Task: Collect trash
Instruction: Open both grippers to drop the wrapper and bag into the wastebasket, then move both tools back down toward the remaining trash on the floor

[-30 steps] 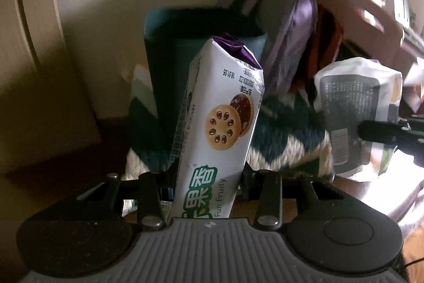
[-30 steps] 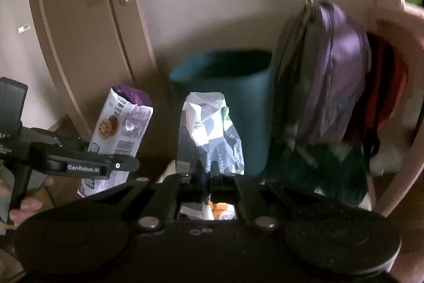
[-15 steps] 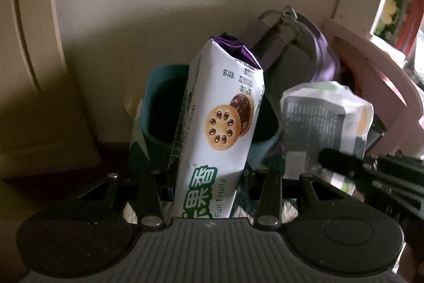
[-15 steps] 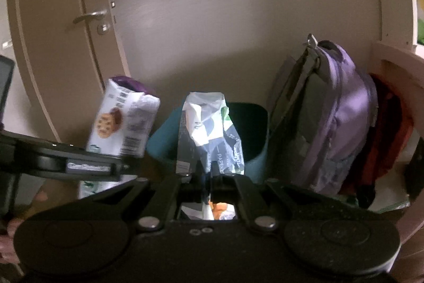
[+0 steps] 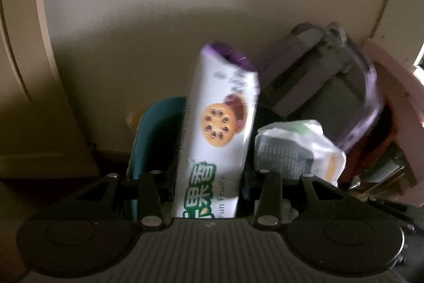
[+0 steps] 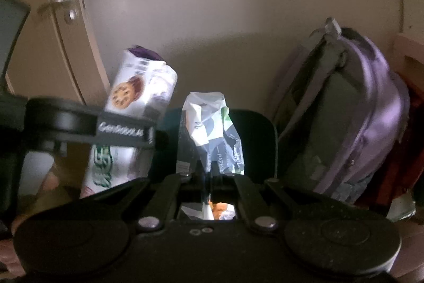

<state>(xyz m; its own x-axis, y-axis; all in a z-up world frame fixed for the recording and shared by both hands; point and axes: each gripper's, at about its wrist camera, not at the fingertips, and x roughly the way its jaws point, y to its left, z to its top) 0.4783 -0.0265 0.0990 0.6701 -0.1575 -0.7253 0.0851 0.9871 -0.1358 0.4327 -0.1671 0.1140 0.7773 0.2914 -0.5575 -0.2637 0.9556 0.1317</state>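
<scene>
My left gripper (image 5: 208, 186) is shut on a tall white cookie packet (image 5: 220, 134) with a purple torn top, held upright over the teal trash bin (image 5: 148, 139). To its right hangs a crumpled white and grey wrapper (image 5: 296, 150). In the right wrist view that crumpled paper wrapper (image 6: 212, 134) stands between the fingers of my right gripper (image 6: 212, 177), which is shut on it, above the dark bin opening (image 6: 262, 134). The cookie packet (image 6: 132, 108) and the left gripper's black body (image 6: 79, 123) show at the left.
A purple and grey backpack (image 6: 344, 108) leans against the wall right of the bin, with something red behind it. A door with a metal handle (image 6: 62, 0) is at the left. A pink furniture edge (image 5: 392, 102) stands at the far right. A hand (image 6: 10, 251) shows at lower left.
Both grippers have travelled toward the bin with their loads and risen a little; the bin now sits low, right under both items. The two grips are unchanged.
</scene>
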